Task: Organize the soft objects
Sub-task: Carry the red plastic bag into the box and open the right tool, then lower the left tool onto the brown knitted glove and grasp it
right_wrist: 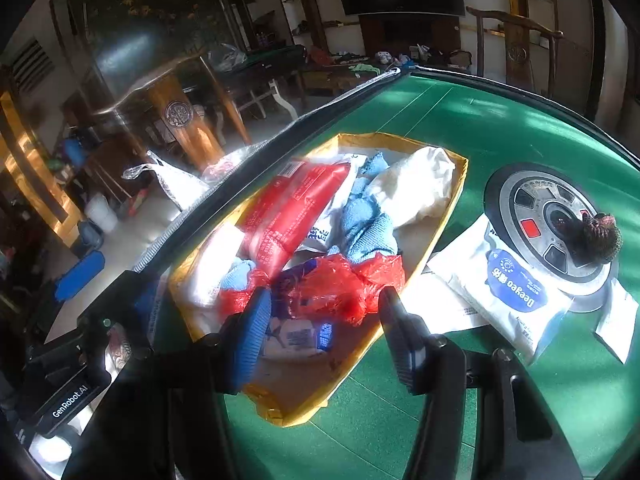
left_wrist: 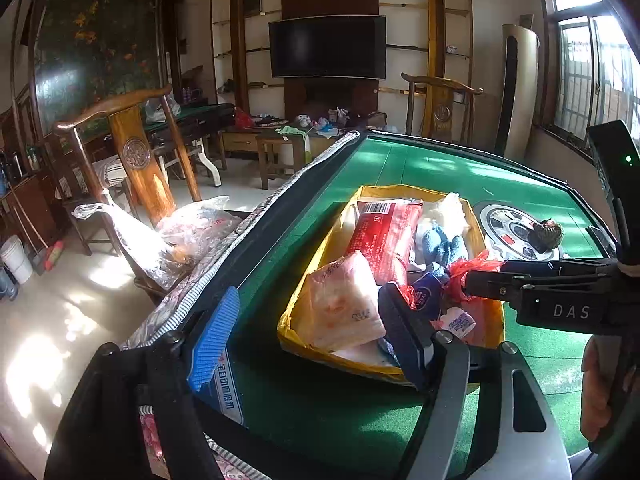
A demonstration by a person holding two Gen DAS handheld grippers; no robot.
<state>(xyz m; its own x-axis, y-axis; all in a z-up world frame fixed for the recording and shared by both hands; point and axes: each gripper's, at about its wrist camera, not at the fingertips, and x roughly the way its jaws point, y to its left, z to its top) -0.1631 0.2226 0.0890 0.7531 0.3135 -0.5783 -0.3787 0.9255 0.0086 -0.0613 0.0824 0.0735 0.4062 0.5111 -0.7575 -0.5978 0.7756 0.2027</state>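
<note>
A yellow-rimmed box sits on the green table. It holds a red packet, a pink tissue pack, a blue cloth, a white bag and a red plastic bag. My left gripper is open and empty over the box's near left corner. My right gripper is open just above the red plastic bag; in the left wrist view it comes in from the right, at that bag.
A white and blue wipes pack lies on the table right of the box, partly on a round metal centre panel with a dark fuzzy object on it. Wooden chairs and plastic bags stand left of the table.
</note>
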